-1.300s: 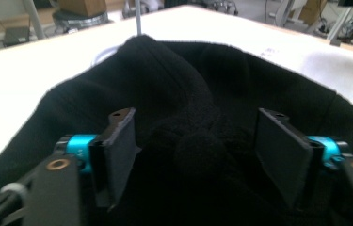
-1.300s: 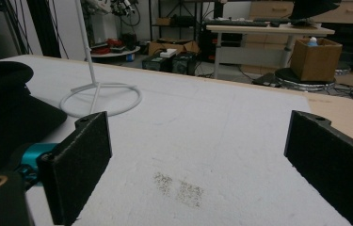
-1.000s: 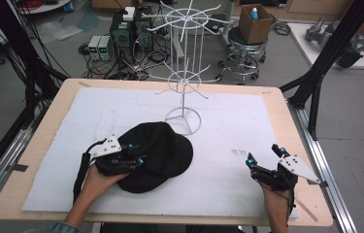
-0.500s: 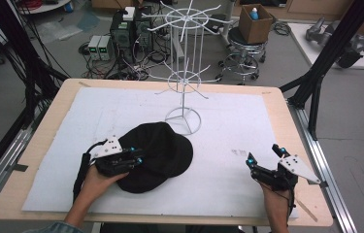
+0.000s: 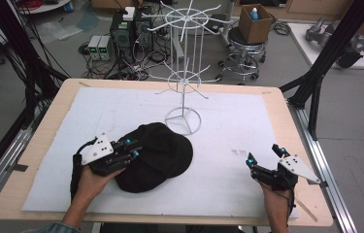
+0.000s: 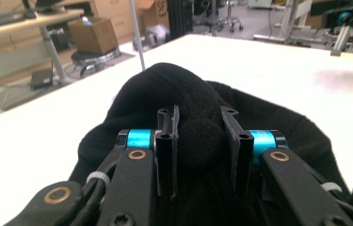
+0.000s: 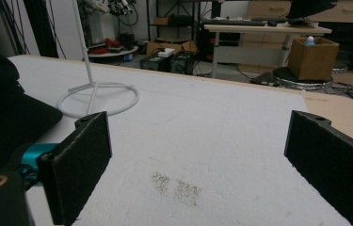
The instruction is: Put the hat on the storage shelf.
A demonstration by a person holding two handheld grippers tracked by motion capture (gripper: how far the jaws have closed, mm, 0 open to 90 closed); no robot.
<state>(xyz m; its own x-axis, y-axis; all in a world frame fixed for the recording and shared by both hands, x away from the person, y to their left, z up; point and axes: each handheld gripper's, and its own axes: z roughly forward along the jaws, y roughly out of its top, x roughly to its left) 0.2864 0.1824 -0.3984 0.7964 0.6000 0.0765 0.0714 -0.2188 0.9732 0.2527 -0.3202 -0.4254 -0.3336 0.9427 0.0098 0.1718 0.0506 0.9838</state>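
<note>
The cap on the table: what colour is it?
Black. The cap shows best in the high view.

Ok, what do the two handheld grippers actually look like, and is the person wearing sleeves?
Both the left gripper and the right gripper are black, with cyan accents near the jaws and a grey three-cornered plate on top. Brass-coloured pivots and white zip ties show in the left gripper view. A black cable loops from the left one. A bluish sleeve edges the left forearm.

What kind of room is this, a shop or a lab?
Probably a lab or workshop. Behind the table there are computer boxes with tangled cables on the floor, black metal frames, and a rolling stool.
</note>
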